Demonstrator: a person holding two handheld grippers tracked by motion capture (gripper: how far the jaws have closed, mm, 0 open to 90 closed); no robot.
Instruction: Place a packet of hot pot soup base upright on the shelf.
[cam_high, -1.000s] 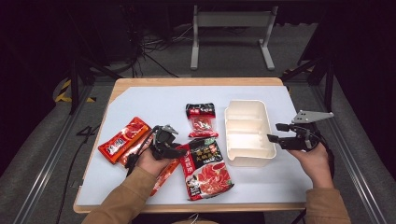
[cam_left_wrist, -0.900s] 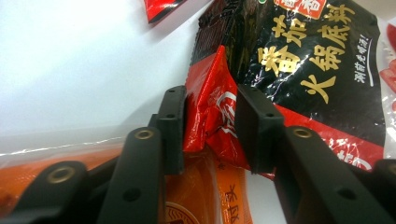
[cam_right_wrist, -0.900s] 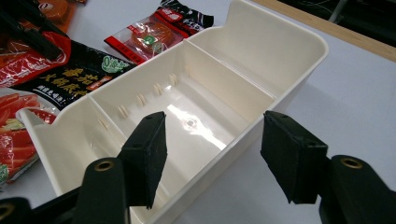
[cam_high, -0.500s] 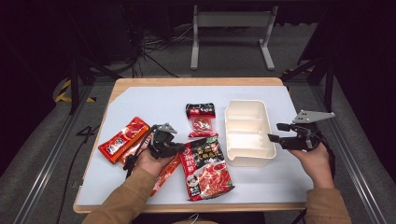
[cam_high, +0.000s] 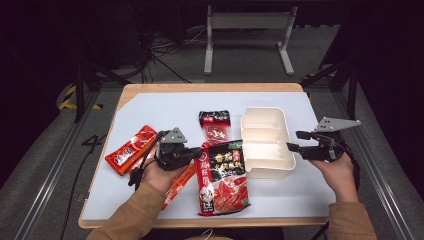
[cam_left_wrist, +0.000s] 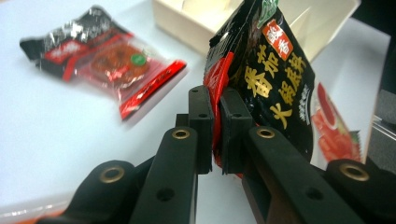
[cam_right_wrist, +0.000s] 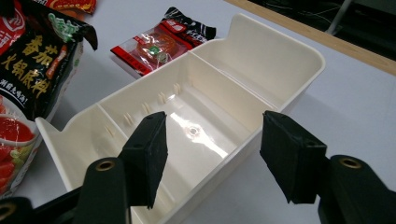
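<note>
A pale blue mat (cam_high: 150, 107) covers the wooden table (cam_high: 210, 88); the room around is dark. The left gripper (cam_high: 192, 153) pinches the big sauce packet (cam_high: 222, 175), just left of the white tray (cam_high: 264, 142). The right gripper (cam_high: 291, 141) waits with wide jaws at the tray's right side.

Large soup-base pouch (cam_high: 222, 175): flat printed sachet, black upper half with yellow characters, red lower half showing tomatoes. It lies at 6 o'clock on the table, lengthwise toward the person, its upper left corner lifted and pinched between black pads, the top edge tilted up. Its upper right corner sits just beside the white divided tray (cam_high: 265, 142), at 3 o'clock of the pouch.
</note>
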